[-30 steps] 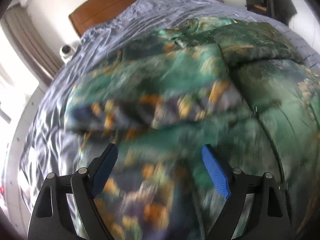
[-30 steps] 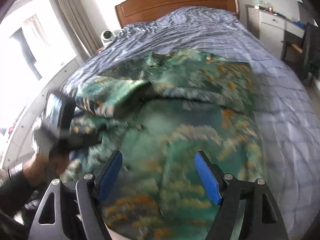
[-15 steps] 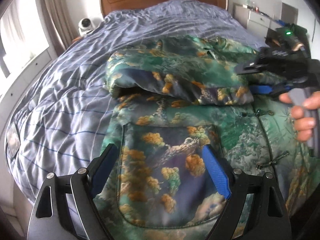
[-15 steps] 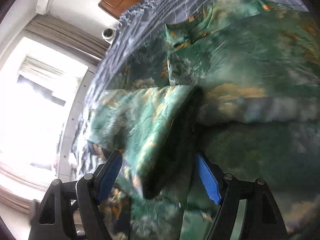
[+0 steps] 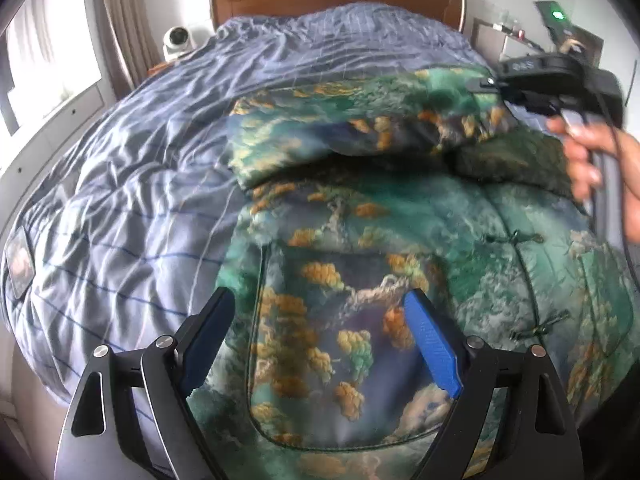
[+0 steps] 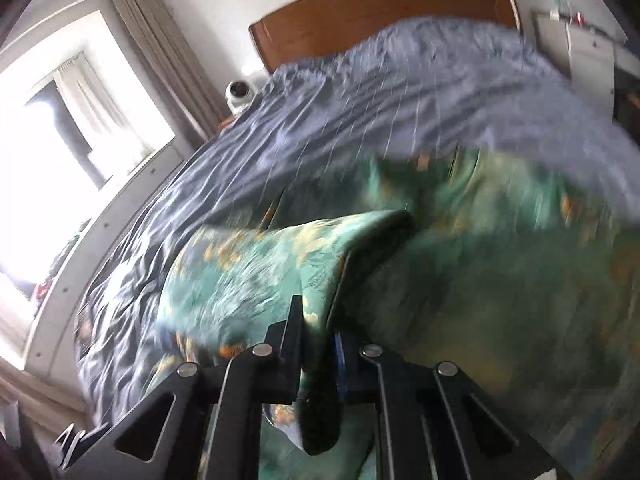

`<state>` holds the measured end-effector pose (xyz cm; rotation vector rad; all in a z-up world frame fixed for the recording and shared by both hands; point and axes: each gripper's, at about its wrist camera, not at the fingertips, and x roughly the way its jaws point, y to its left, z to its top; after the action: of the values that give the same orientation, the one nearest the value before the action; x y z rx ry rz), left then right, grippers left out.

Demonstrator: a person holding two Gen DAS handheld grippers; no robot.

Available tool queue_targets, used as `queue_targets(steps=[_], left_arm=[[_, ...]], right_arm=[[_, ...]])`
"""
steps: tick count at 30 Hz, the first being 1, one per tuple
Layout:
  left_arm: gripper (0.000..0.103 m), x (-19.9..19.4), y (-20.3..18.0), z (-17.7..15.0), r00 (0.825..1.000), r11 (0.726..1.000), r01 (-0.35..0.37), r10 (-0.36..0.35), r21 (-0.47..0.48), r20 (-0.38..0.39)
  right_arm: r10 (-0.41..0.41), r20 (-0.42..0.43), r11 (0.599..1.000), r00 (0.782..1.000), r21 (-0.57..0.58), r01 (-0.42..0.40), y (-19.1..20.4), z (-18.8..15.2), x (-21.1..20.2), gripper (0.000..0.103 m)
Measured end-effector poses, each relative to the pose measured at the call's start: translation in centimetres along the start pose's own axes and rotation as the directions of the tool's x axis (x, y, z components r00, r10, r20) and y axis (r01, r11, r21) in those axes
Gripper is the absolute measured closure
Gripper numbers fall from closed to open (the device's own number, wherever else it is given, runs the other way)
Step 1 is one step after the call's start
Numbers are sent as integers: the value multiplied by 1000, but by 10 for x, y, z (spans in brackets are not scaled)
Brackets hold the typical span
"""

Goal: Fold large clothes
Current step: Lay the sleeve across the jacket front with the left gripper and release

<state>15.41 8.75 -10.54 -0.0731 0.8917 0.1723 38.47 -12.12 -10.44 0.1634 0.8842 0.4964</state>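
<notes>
Green patterned jacket (image 5: 400,240) on the bed, one folded sleeve end pinched by the right gripper (image 6: 318,344)

The jacket lies across the blue striped bedspread (image 5: 140,208), its lower hem cut off by the frame; the right wrist view is smeared, so the far side of the cloth is hard to read. The right gripper's jaws have just closed on the dark-lined sleeve (image 6: 280,272). The left gripper (image 5: 320,344) hangs wide and empty above the pocket (image 5: 340,360). A hand (image 5: 600,168) shows at the edge
</notes>
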Motion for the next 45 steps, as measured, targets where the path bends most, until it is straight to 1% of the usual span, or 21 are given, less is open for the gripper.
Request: queue_targets(steps=[2,4,8,9,10,11,12,13,15,18,20,21,22,24,27,29,31,35,38,41,45], left_arm=[[15,0,1,2,1000,1000,5,-5,-2,2],[15,4,2,3,1000,1000,7,-7,-3,-8],[15,15,8,6,999,1000,7,-7,-6,-43],[15,16,9,8,999,1000,13,-14,-7,-53],[15,17,10,9,998,1000,18,-18,-6,-59],[15,18,13,12,998,1000,22,-23,-7,-64],[15,19,16,16,997,1000,30,-30,-8,-69],[15,21,18,20,997,999,35,-35,-10,-73],[15,24,24,34,996,999,47,-48,-15,-74],[15,34,27,63,994,997,73,-73,-4,-75],[15,46,28,82,994,996,85,-84,4,-71],[15,55,28,94,994,996,85,-84,3,-74],[15,67,28,108,993,996,92,-92,-5,-74],[15,90,28,128,987,991,130,-132,-22,-87],[16,134,25,147,986,993,111,-115,-35,-124],[16,170,21,145,972,994,102,-108,-41,-207],[10,191,19,138,961,993,106,-113,-44,-252],[7,188,12,144,964,995,102,-103,-15,-246],[6,191,8,163,969,993,115,-116,-18,-220],[6,212,1,192,971,994,104,-105,-16,-215],[6,237,9,227,977,995,75,-88,-72,-192]], right_arm=[[-47,22,999,999,-21,47,-10,19,6,90],[-91,3,995,996,-41,91,-22,31,24,90],[-164,-54,985,985,-66,160,-38,30,63,90],[-174,-74,983,982,-65,169,-43,26,71,87],[-182,-90,982,979,-60,177,-47,25,75,77],[-199,-104,979,974,-52,195,-50,21,79,71],[-196,-111,980,974,-43,193,-53,17,78,58],[-180,-112,984,977,-33,178,-55,16,75,54],[-180,-92,984,979,-33,177,-57,14,62,54],[-210,0,974,978,-87,209,-48,14,33,54],[-170,38,977,985,-125,174,-39,14,18,54],[-124,38,982,992,-141,128,-35,14,14,54],[-49,9,987,999,-151,50,-30,13,15,54],[-1,-42,987,999,-160,-6,-25,10,25,54],[-38,-141,985,989,-170,14,-29,-1,58,54],[-49,-178,991,983,-132,25,-41,-7,75,56],[-39,-170,995,985,-102,22,-47,-10,78,56],[-53,-172,992,984,-123,32,-43,-13,81,56],[-49,-168,992,985,-125,28,-46,-15,81,56],[-33,-157,994,987,-106,17,-49,-16,80,56],[-12,-146,996,989,-86,0,-52,-18,79,56]])
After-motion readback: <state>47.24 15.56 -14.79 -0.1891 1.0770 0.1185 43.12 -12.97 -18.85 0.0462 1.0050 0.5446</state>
